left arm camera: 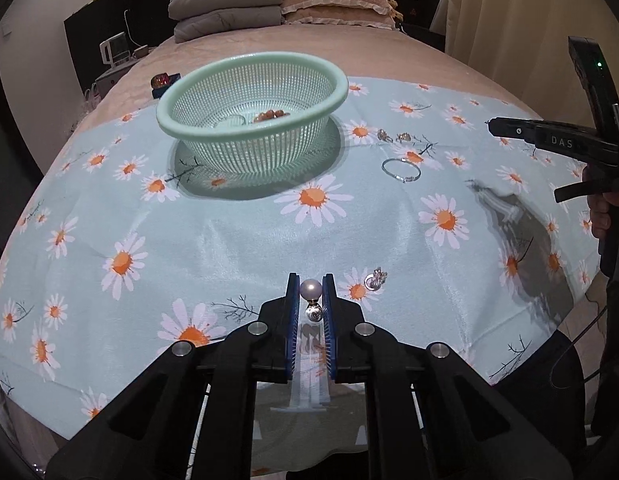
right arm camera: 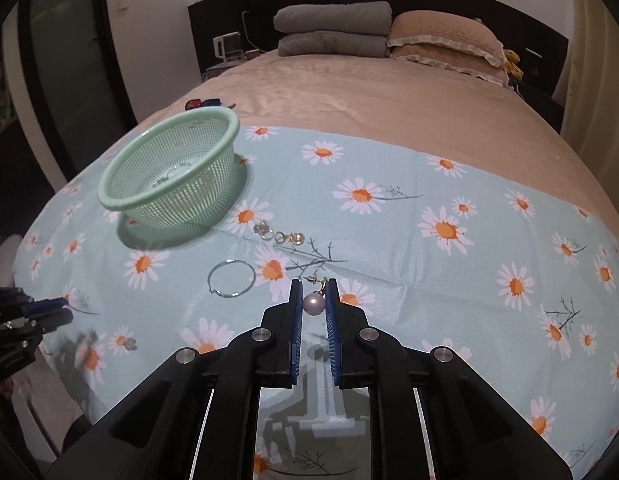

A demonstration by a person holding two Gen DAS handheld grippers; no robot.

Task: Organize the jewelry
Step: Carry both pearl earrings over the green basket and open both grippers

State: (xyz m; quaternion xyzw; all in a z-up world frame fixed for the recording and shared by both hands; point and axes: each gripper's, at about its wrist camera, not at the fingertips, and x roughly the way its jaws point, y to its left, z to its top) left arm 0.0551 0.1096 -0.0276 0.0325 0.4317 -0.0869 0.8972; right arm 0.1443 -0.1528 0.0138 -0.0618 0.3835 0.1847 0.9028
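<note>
Left gripper (left arm camera: 310, 290) nearly closed, blue pads clamped on a pearl earring (left arm camera: 310, 290), silver ball of it showing just below the pearl between the pads; held above the daisy cloth (left arm camera: 189, 216), on the near side of the green basket (left arm camera: 251, 80); right gripper (right arm camera: 312, 294) likewise nearly closed, pads pinching a second pearl earring (right arm camera: 312, 303), its gold post and stud sticking out past the fingertips; also above the cloth, to the right and near side of the basket (right arm camera: 169, 160); basket stands upright on the cloth at its far edge, holding a brown bead piece (left arm camera: 271, 115) and a pale ring-like item (left arm camera: 229, 121), too small to tell more; loose on the cloth: a pair of small silver-gold earrings (right arm camera: 279, 234) just right of the basket, a thin silver hoop bangle (right arm camera: 231, 278) nearer than those, and one sparkly silver earring (left arm camera: 374, 279) well apart from the basket, just right of the left gripper's fingertips; cloth spread over a beige bed (right arm camera: 369, 92); beyond the basket, folded grey blanket (right arm camera: 333, 28) and beige pillows (right arm camera: 445, 40) at the headboard; small red and blue item (left arm camera: 163, 82) on the bed just behind the basket; a hand (left arm camera: 601, 216) on the right gripper's handle shows in the left view.
</note>
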